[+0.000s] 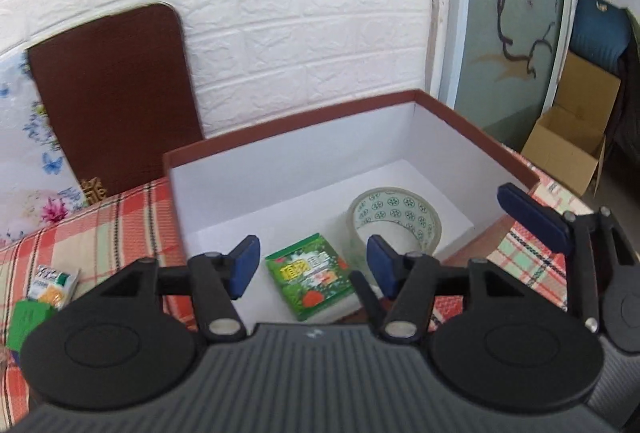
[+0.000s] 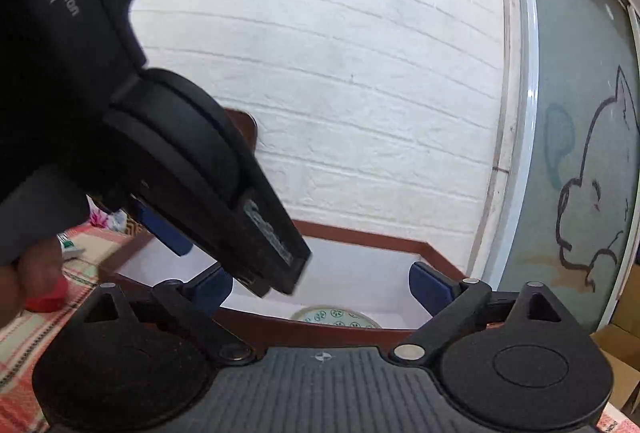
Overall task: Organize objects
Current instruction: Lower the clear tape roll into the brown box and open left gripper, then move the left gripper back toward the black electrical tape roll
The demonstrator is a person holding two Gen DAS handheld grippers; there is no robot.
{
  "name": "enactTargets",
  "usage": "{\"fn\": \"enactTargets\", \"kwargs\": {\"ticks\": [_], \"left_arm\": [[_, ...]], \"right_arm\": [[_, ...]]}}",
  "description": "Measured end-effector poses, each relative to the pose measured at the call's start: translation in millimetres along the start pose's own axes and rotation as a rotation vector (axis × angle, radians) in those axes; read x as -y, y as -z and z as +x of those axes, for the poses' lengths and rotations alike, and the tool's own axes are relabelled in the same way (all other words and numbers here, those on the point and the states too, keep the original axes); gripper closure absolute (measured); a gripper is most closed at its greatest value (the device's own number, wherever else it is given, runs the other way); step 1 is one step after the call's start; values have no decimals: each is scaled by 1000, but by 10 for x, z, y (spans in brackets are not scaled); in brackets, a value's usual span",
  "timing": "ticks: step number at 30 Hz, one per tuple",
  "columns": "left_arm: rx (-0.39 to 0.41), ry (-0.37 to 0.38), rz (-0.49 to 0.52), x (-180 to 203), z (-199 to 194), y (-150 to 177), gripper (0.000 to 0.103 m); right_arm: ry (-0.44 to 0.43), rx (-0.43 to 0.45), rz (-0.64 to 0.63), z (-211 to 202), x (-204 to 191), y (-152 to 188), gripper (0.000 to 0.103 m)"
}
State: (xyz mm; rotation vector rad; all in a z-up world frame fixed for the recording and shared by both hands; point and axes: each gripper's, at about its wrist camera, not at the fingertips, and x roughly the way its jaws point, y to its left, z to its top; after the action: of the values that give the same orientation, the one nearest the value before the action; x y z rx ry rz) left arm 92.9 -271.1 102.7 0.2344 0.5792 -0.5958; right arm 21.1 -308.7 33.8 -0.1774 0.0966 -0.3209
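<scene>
One open box point(image 1: 472, 137), white inside with a reddish-brown rim, is seen straight ahead of the left gripper point(image 1: 312, 265), resting on a checked cloth point(image 1: 132, 209). Two things are counted inside it: one green packet point(image 1: 310, 275), lying flat on the floor of the box directly beyond the gap between the blue pads, and one roll of clear tape point(image 1: 394, 219) printed with small green motifs, standing on its edge just beyond the right-hand pad. The left gripper's jaws are parted about halfway, with nothing touched by either pad; the packet lies apart from them. Two more small items are counted outside the box, to the left of the left-hand finger: one white and orange packet point(image 1: 54, 287) and, touching it, one green card point(image 1: 28, 321), partly hidden behind the gripper body. One brown board point(image 1: 116, 97) is leaned against the white brick wall point(image 1: 300, 25), beyond and left of the box. One cardboard carton point(image 1: 576, 137) is stood open far to the right.

In the right wrist view, the right gripper point(image 2: 320, 291) is held wide, nothing between its two pads, level with the near rim of the box; only the top of the tape roll is shown over that rim. The left gripper's body crosses above it from the upper left
</scene>
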Motion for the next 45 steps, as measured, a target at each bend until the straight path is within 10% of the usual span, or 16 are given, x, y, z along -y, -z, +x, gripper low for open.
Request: {"fn": "enactTargets", "kwargs": {"ticks": [6,19,34,37,45], "left_arm": [[146,-6,-60,-362,-734,339,25],[10,-326,-195,-1505,-976,1624,24],[-27,-352,-236,-1679,-796,2140,15],[-26,-356,-241,-1692,-819,2140,15],[-12,-529,-451,-2351,-1039,2306,15]], "right_arm": [[-49,185,106,-493,-179,94,1],[-328,-187,79,-870,-853,158,1],[-301,-242,46,-862,-982,201,1],[-318,-233,29,-877,-998,183,5],[-518,-299,-12,-578,-1353,18,53]]}}
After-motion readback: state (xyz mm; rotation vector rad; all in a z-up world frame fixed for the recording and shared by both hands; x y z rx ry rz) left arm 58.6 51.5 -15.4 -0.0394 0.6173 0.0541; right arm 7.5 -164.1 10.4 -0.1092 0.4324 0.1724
